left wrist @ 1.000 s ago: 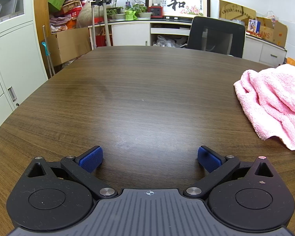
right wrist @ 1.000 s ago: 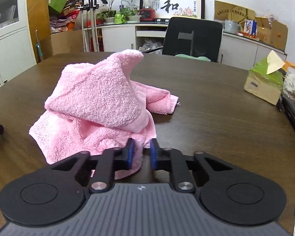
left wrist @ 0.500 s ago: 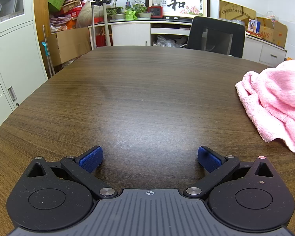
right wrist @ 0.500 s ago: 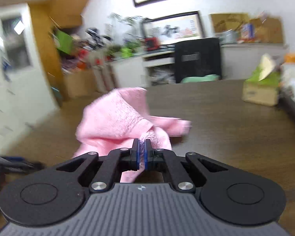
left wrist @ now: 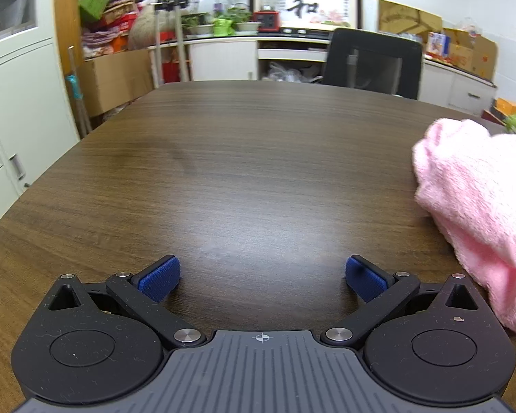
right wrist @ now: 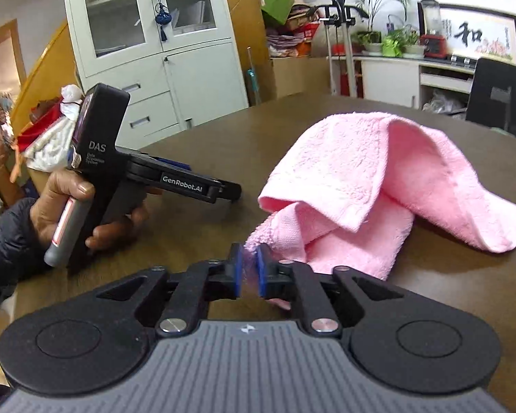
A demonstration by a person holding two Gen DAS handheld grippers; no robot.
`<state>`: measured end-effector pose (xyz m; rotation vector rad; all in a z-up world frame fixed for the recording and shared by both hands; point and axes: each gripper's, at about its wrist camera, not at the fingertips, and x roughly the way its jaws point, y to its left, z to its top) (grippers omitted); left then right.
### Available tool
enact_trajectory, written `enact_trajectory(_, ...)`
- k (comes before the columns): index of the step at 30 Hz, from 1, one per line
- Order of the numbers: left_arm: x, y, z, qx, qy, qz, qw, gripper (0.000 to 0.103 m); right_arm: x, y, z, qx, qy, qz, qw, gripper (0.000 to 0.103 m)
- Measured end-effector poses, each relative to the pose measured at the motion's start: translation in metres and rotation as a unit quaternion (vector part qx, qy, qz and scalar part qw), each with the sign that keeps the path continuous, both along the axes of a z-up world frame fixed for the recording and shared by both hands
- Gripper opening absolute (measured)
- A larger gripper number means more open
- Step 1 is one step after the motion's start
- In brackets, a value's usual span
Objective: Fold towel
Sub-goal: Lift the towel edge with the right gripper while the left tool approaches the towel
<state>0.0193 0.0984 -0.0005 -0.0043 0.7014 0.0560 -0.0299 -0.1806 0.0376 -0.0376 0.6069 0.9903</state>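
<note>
A crumpled pink towel [right wrist: 378, 172] lies on the dark wooden table [right wrist: 447, 275]. One corner of it rises into my right gripper [right wrist: 248, 268], whose blue pads hold the pink cloth between them while the jaws are opening. In the left wrist view the towel [left wrist: 481, 199] fills the right edge. My left gripper [left wrist: 262, 278] stands wide open just above the bare table [left wrist: 240, 172], nothing between its fingers. The right wrist view shows the left gripper [right wrist: 235, 191] from the side, held by a hand [right wrist: 62, 203] to the left of the towel.
A black office chair [left wrist: 371, 62] stands at the far side of the table. White cabinets [right wrist: 161, 51], cardboard boxes and a counter with plants [left wrist: 230, 20] line the walls. A dark sleeve [right wrist: 7, 234] is at the near left.
The right gripper has swung left, so the left gripper and hand came into its view. Its pads have parted a little around the towel corner. The towel has bunched higher. The left gripper stayed still.
</note>
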Motion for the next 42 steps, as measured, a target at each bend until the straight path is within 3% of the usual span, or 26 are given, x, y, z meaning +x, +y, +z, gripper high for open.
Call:
enact_trajectory(4, -0.004, -0.007, -0.001, -0.001, 0.000, -0.034, 0.9994, 0.103, 0.004, -0.017, 0.010, 0.044, 0.014, 0.017, 0.999, 0.031)
enact_trajectory(6, -0.006, -0.011, -0.001, -0.002, -0.001, -0.053, 0.9986, 0.103, 0.009, -0.028, 0.014, 0.068, 0.020, 0.010, 0.997, 0.046)
enact_trajectory(12, -0.010, -0.021, -0.002, -0.005, -0.007, -0.090, 0.9959, 0.103, 0.027, -0.052, 0.023, 0.103, 0.029, -0.048, 0.993, 0.051)
enact_trajectory(18, -0.018, -0.034, -0.002, 0.006, -0.033, -0.117, 0.9926, 0.103, 0.055, -0.050, 0.000, 0.108, 0.077, -0.106, 0.985, 0.052)
enact_trajectory(23, -0.022, -0.046, -0.002, 0.021, -0.044, -0.129, 0.9904, 0.103, 0.071, -0.042, -0.014, 0.145, 0.097, -0.124, 0.977, 0.041)
enact_trajectory(27, -0.025, -0.052, 0.000, 0.045, -0.065, -0.121, 0.9894, 0.103, 0.069, -0.040, -0.010, 0.144, 0.077, -0.142, 0.976, 0.017)
enact_trajectory(31, -0.034, -0.060, 0.004, 0.081, -0.107, -0.111, 0.9847, 0.103, 0.065, -0.035, -0.002, 0.151, 0.063, -0.143, 0.976, 0.014)
enact_trajectory(36, -0.045, -0.072, 0.008, 0.138, -0.176, -0.093, 0.9702, 0.103, 0.064, -0.016, 0.005, 0.166, 0.066, -0.101, 0.979, 0.013)
enact_trajectory(42, -0.045, -0.080, 0.014, 0.158, -0.203, -0.075, 0.9635, 0.103, 0.061, 0.021, 0.023, 0.163, 0.077, -0.051, 0.982, 0.013)
